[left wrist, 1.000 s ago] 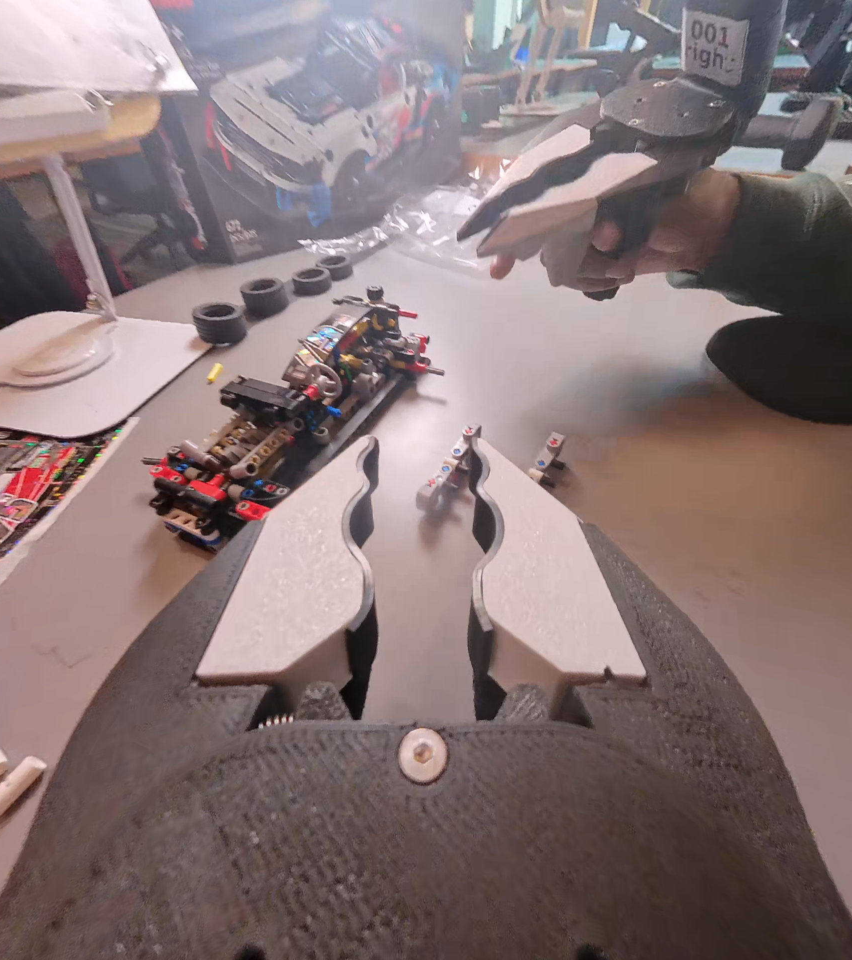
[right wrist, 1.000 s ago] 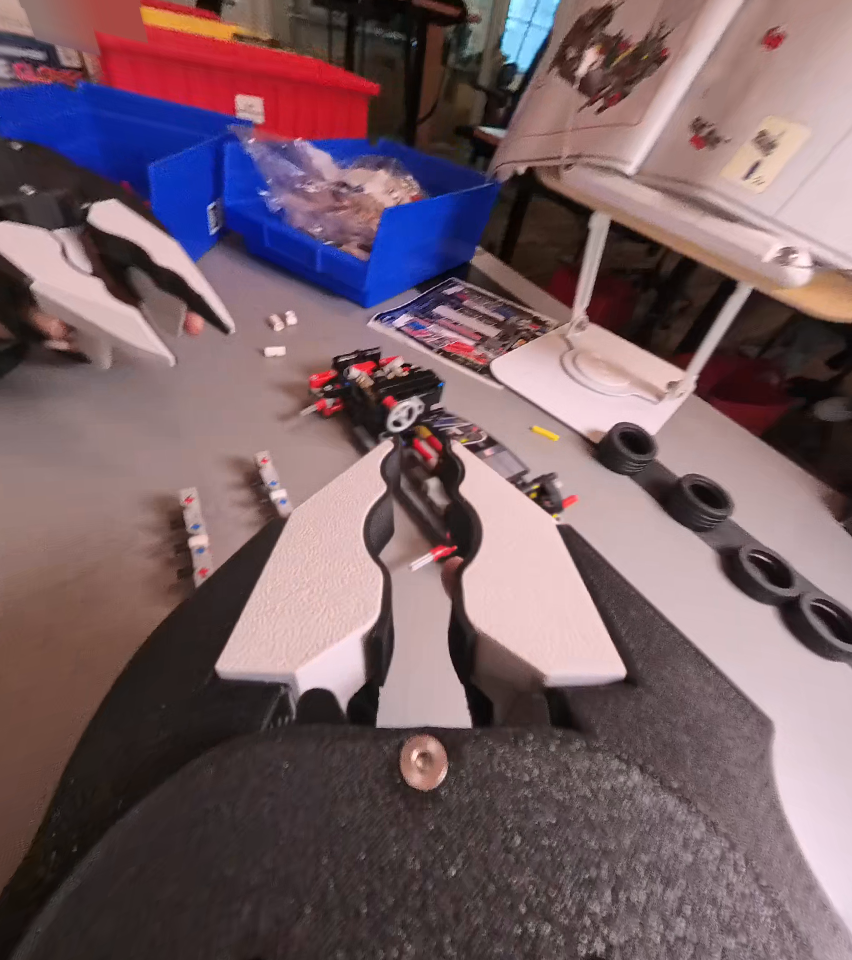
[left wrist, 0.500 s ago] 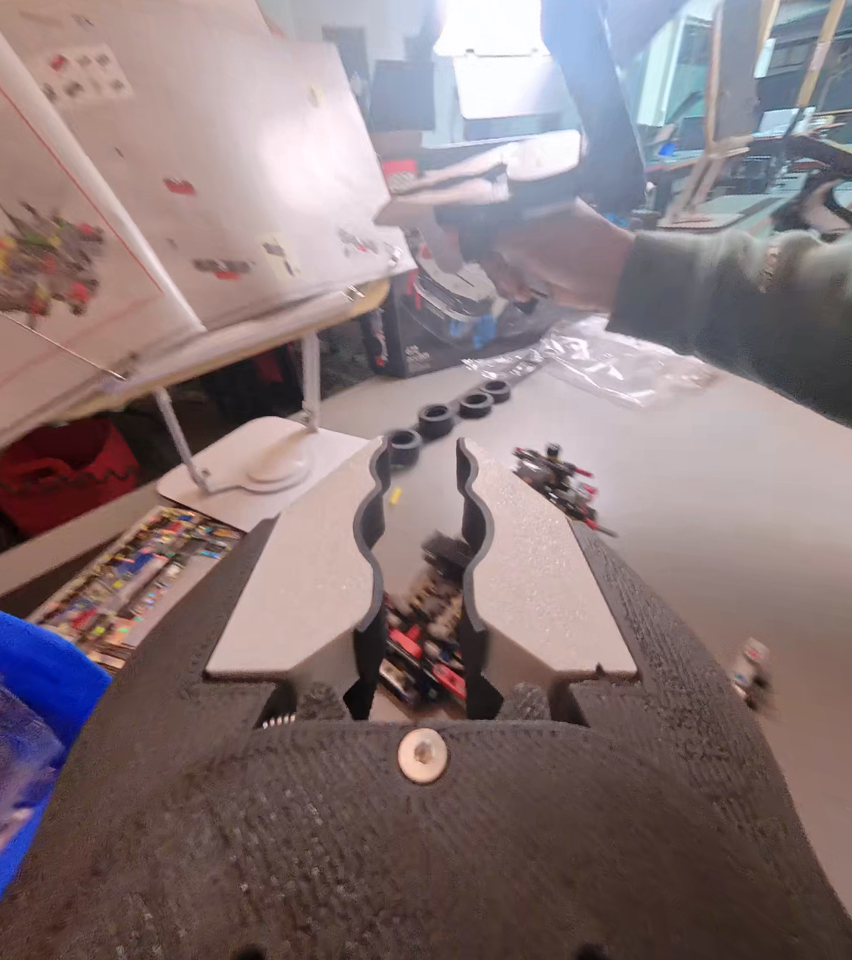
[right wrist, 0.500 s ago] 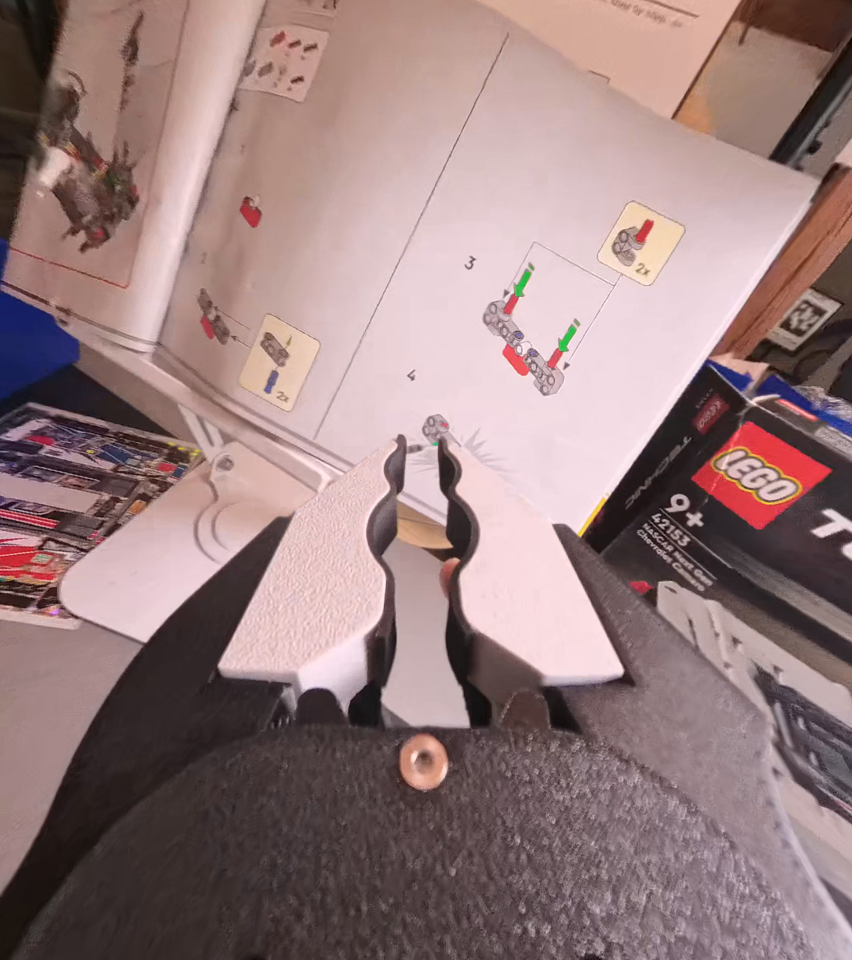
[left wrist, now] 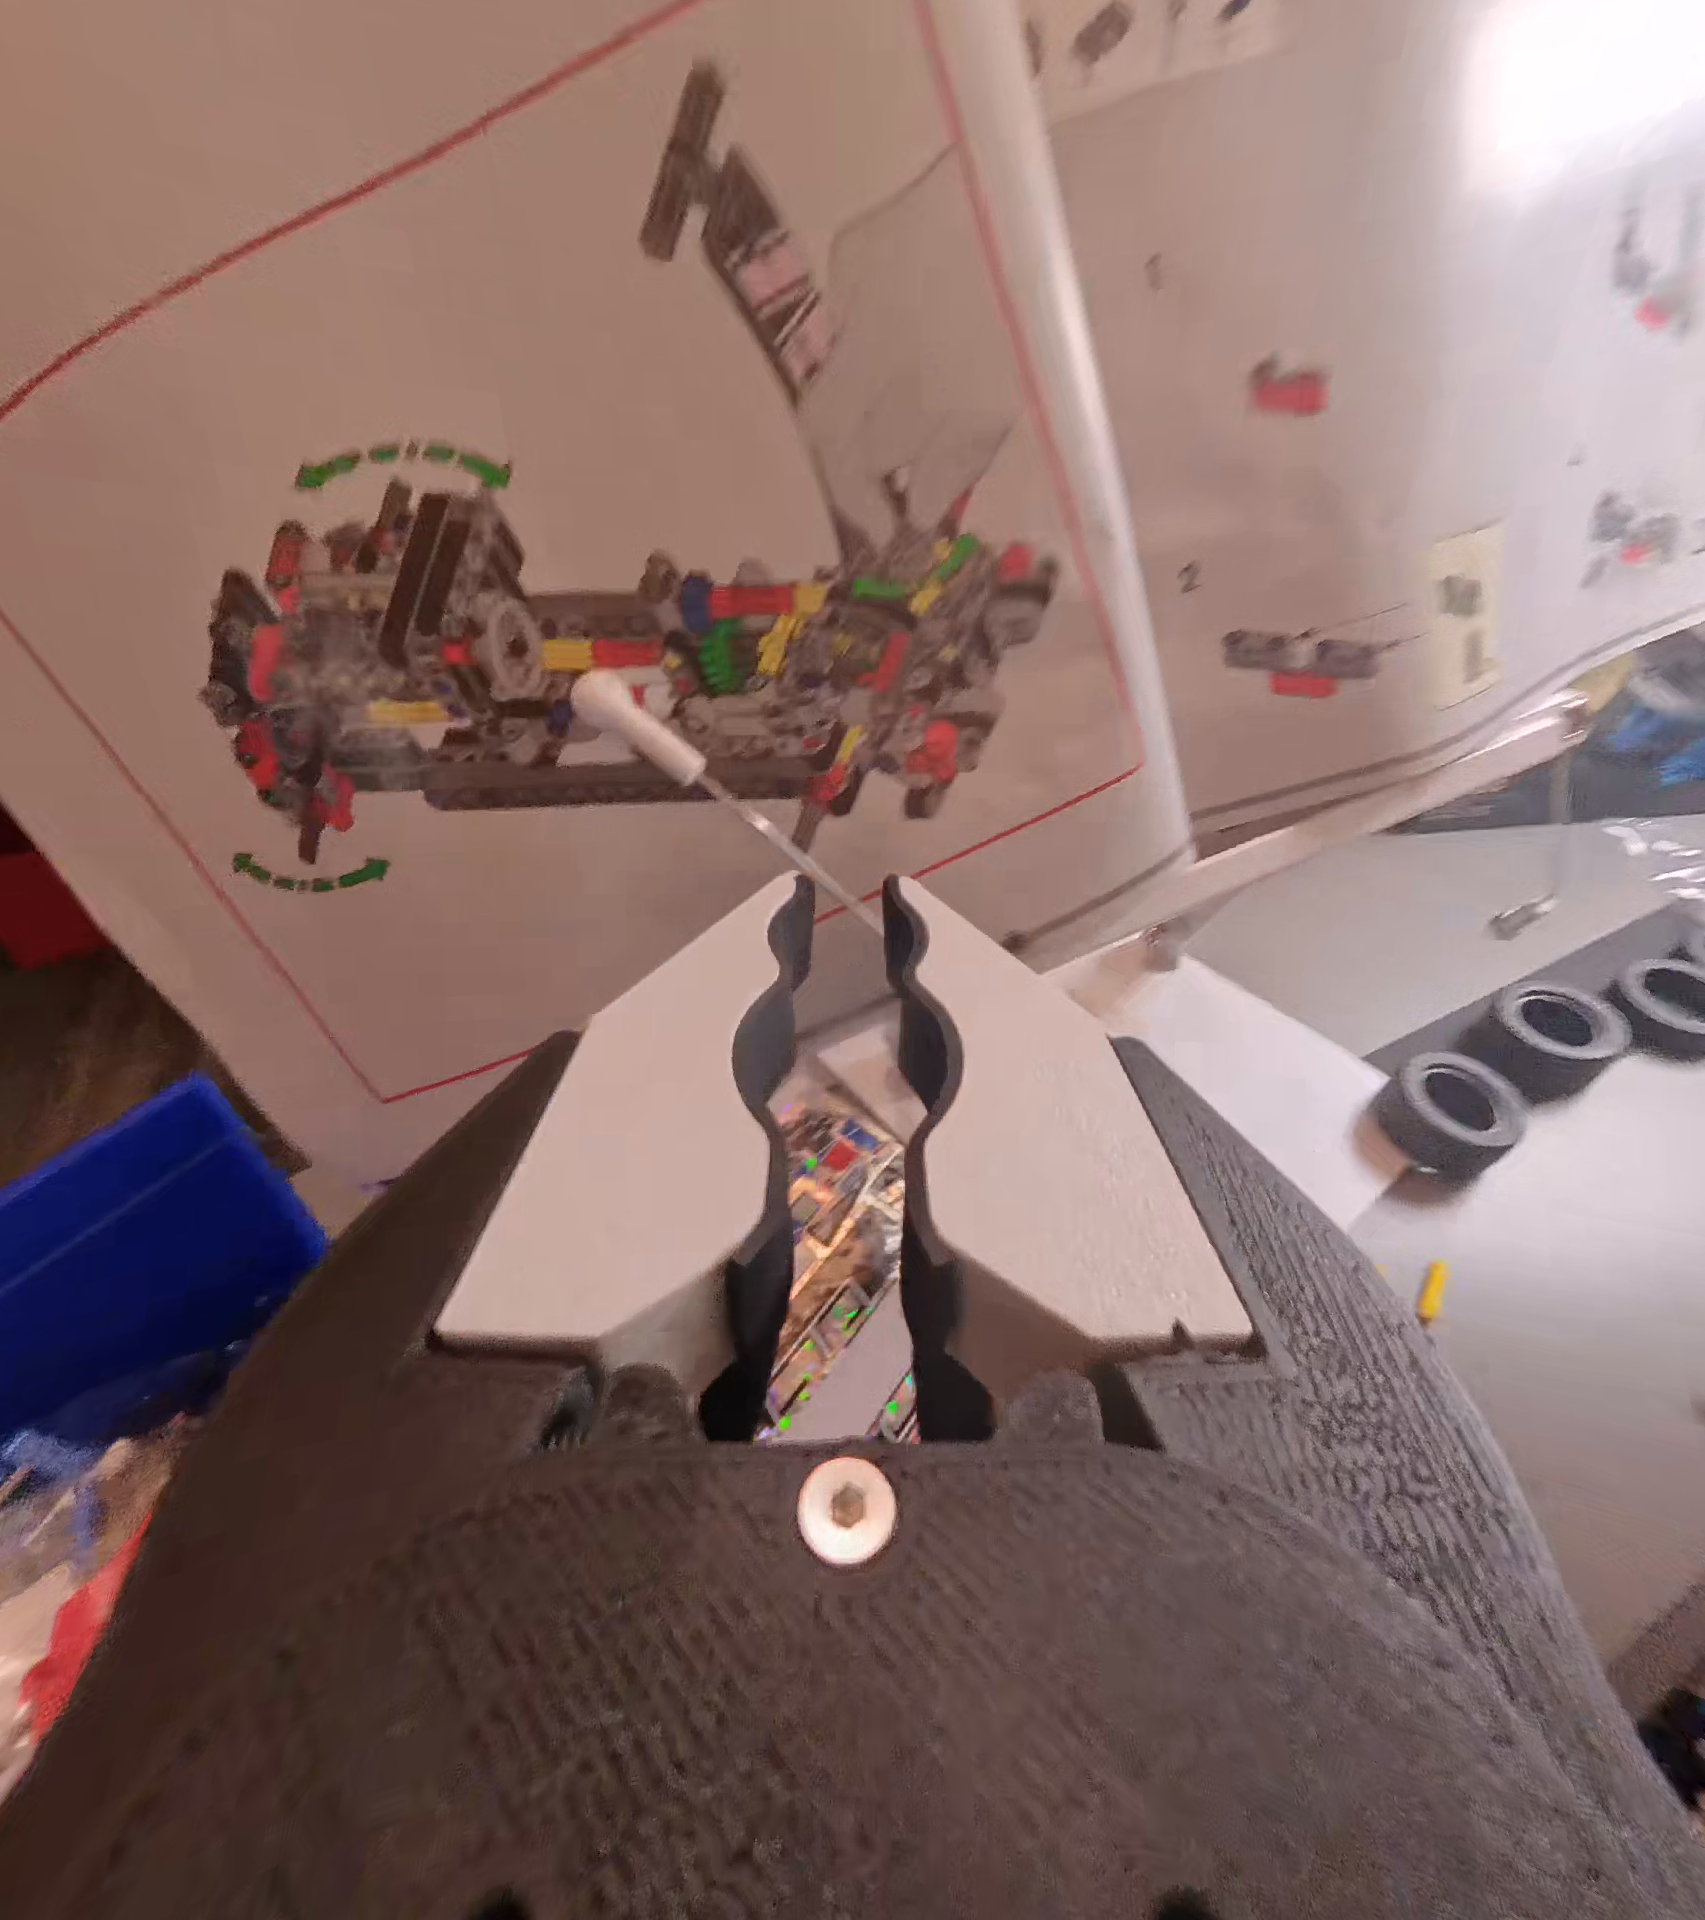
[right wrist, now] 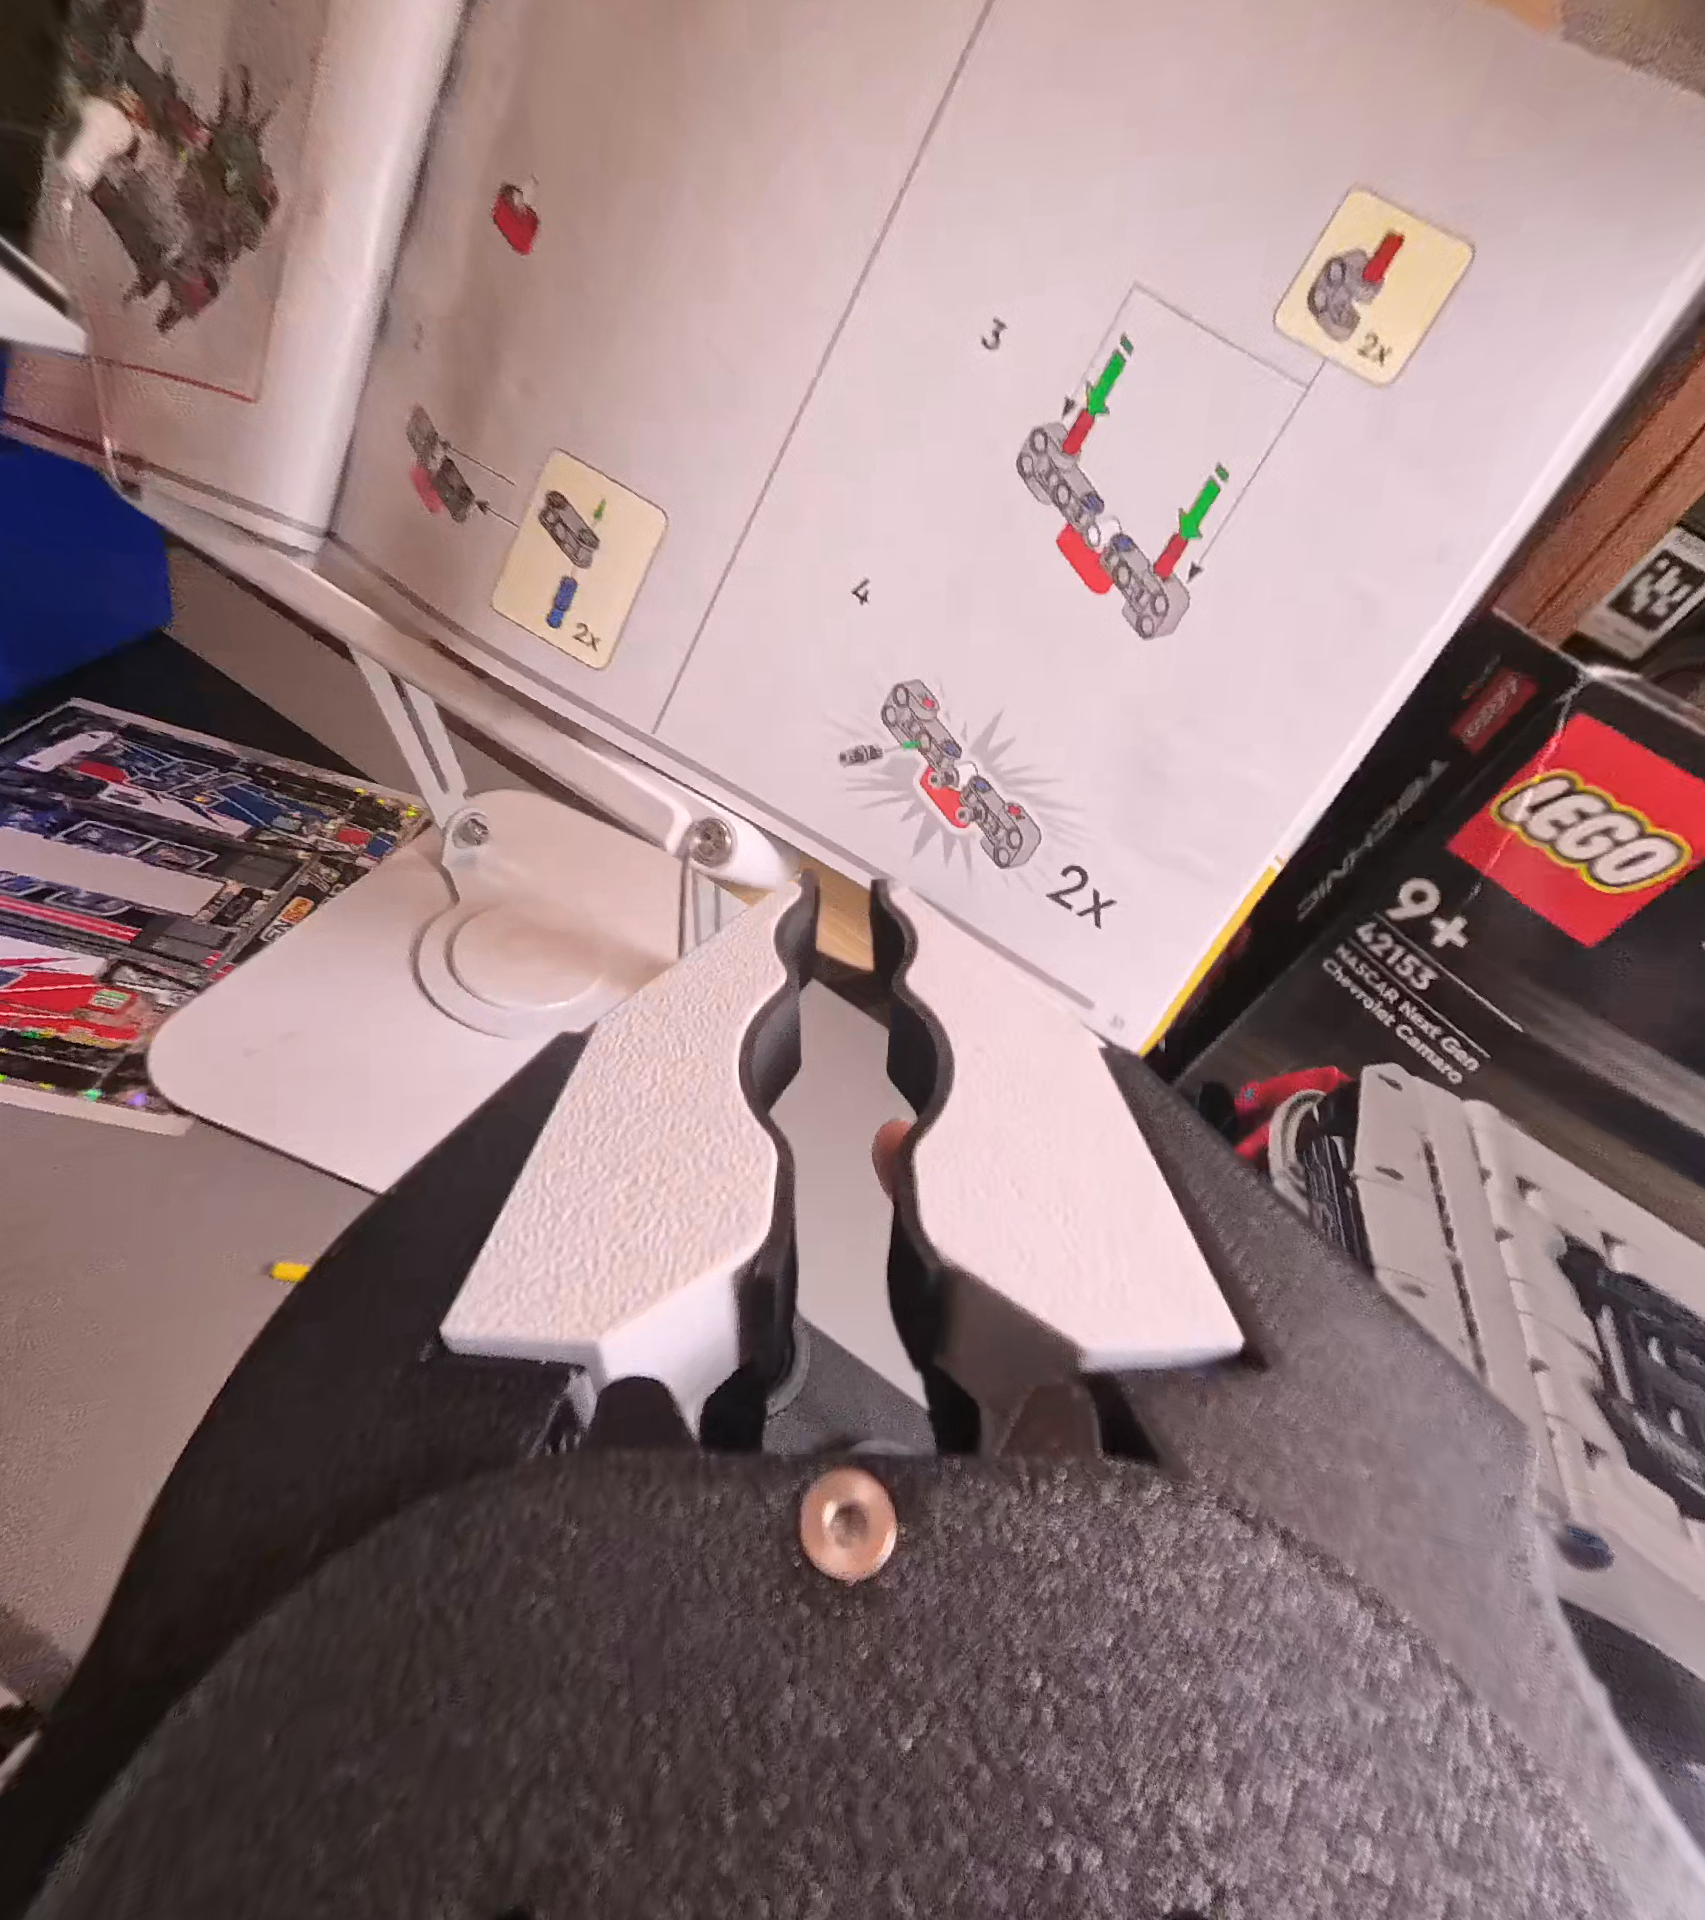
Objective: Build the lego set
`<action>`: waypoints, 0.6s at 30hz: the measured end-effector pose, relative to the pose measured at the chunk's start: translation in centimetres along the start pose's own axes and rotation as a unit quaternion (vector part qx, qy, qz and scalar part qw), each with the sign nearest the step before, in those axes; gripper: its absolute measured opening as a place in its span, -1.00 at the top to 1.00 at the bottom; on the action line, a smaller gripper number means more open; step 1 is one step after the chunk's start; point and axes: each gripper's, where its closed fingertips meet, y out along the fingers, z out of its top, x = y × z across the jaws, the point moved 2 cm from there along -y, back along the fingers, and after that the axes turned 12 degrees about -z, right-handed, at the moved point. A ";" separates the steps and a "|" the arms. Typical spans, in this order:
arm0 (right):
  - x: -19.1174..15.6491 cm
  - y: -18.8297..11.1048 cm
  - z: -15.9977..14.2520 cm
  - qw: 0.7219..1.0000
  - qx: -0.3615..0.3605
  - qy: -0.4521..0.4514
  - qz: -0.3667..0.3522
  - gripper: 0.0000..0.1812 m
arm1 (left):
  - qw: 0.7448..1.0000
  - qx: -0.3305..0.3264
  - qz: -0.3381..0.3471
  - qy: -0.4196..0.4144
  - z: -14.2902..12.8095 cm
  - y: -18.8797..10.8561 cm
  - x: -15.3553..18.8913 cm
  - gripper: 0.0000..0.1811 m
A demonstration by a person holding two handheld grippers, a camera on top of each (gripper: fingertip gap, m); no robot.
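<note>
The open instruction booklet (left wrist: 515, 364) stands on a white stand and fills the left wrist view, showing a picture of the car chassis. A white-tipped wire page holder (left wrist: 635, 727) lies across it. My left gripper (left wrist: 843, 894) points at the booklet's lower edge, jaws a narrow gap apart and empty. In the right wrist view the booklet (right wrist: 1139, 260) shows small step drawings. My right gripper (right wrist: 840, 899) points at its bottom edge, jaws slightly apart and empty. The built chassis is out of both views.
Several black tyres (left wrist: 1450, 1117) sit in a row on the grey table. A blue bin (left wrist: 48, 1299) is at the left. A sticker sheet (right wrist: 100, 883) lies beside the stand's white base (right wrist: 328, 1039). The set's box (right wrist: 1554, 935) stands at the right. A yellow pin (right wrist: 287, 1270) lies loose. Spacing between my two grippers at the tips: around 25 cm.
Both grippers have tilted up from the table and the chassis toward the instruction booklet. My left jaws have narrowed. The right view has moved closer to the page.
</note>
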 end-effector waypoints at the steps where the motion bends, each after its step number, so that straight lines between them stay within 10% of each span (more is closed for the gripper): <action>1: -0.4 0.0 0.7 1.000 0.006 -0.005 0.007 0.91 | 1.000 -0.008 0.012 -0.006 -0.9 0.0 -0.6 0.90; 13: -6.8 3.2 2.9 0.999 0.028 -0.045 0.001 0.77 | 0.996 0.049 -0.002 -0.076 1.7 -0.2 -0.9 0.59; 18: -6.6 4.1 1.8 0.997 0.006 -0.070 -0.030 0.77 | 0.997 0.026 0.021 -0.064 0.0 0.3 -2.5 0.84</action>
